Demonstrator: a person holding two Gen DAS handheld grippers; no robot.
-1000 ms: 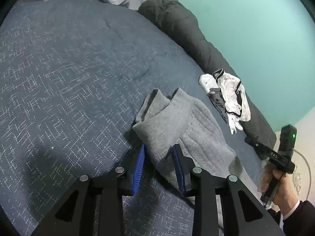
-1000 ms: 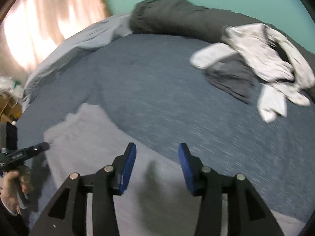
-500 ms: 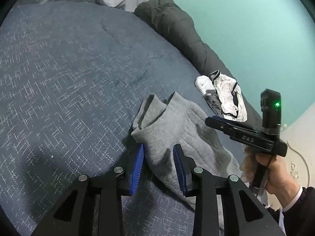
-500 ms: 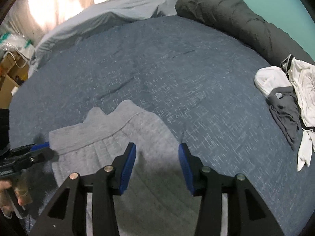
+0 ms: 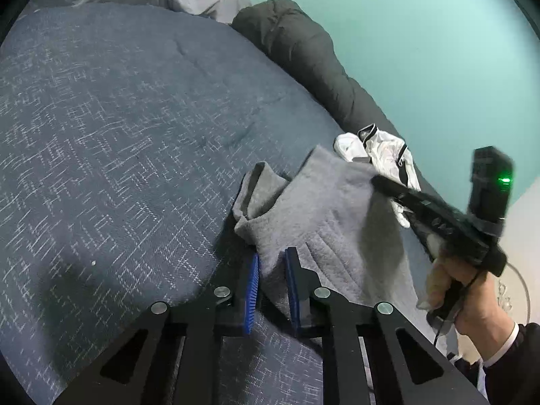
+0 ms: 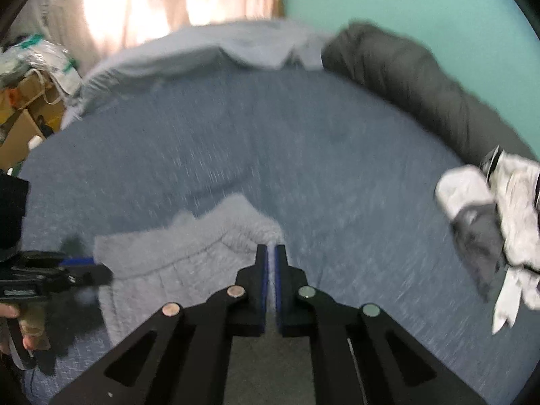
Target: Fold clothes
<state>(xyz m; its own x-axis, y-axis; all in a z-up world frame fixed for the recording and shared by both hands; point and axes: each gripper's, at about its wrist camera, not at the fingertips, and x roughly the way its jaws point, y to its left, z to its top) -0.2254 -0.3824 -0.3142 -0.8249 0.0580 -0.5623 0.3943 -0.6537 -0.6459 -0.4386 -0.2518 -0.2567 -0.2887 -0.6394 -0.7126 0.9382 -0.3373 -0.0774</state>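
A grey knit garment lies rumpled on the blue bedcover. My left gripper is shut on its near folded edge, and cloth fills the narrow gap between the blue pads. My right gripper is shut on a corner of the same garment, with a thin strip of fabric between its pads. In the left wrist view, the right gripper is held by a hand at the garment's far right edge. The right wrist view is blurred and shows the left gripper at the garment's left edge.
A pile of white and dark clothes lies by a rolled dark duvet along the teal wall. A pale grey sheet is bunched at the head of the bed. Boxes and bags stand beside the bed.
Both grippers were open and have shut on the grey garment. The right gripper swung in from the bed's right side to the garment's corner, and that edge has lifted a little.
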